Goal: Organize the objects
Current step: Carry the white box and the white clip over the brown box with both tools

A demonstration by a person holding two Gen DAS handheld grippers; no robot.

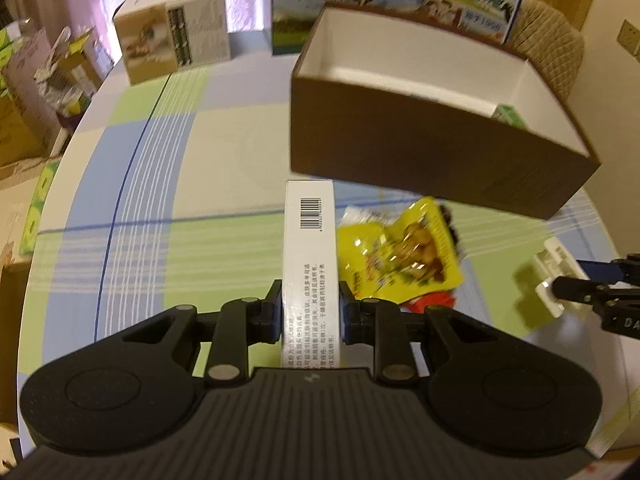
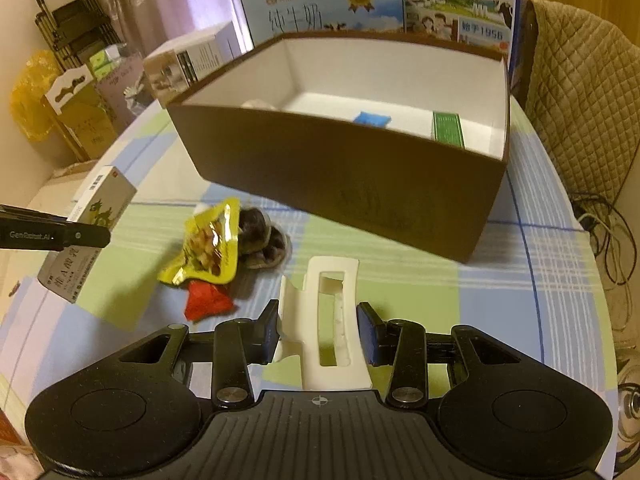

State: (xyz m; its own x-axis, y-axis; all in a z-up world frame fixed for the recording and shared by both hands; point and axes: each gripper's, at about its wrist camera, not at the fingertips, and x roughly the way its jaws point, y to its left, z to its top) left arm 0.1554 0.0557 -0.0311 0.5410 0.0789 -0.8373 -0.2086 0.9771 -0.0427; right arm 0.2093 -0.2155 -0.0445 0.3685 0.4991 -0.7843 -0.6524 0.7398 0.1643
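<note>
My left gripper [image 1: 310,312] is shut on a slim white carton [image 1: 309,248] with a barcode, held above the table; the same carton [image 2: 90,232] shows at the left of the right wrist view. My right gripper [image 2: 318,326] is shut on a white hair claw clip [image 2: 330,312], also seen as the clip [image 1: 554,276] at the right edge of the left wrist view. Ahead stands an open brown box [image 2: 352,184] with a white inside, holding a blue item [image 2: 372,119] and a green packet [image 2: 448,128]. A yellow snack pouch [image 2: 208,244] lies on the table between the grippers.
A red wrapper [image 2: 206,300] and dark wrapped sweets [image 2: 262,240] lie by the pouch on the checked tablecloth [image 2: 500,292]. Milk cartons [image 2: 456,4] stand behind the brown box, a beige box [image 1: 172,40] at far left. A quilted chair [image 2: 580,92] is right, cluttered boxes off the table's left edge.
</note>
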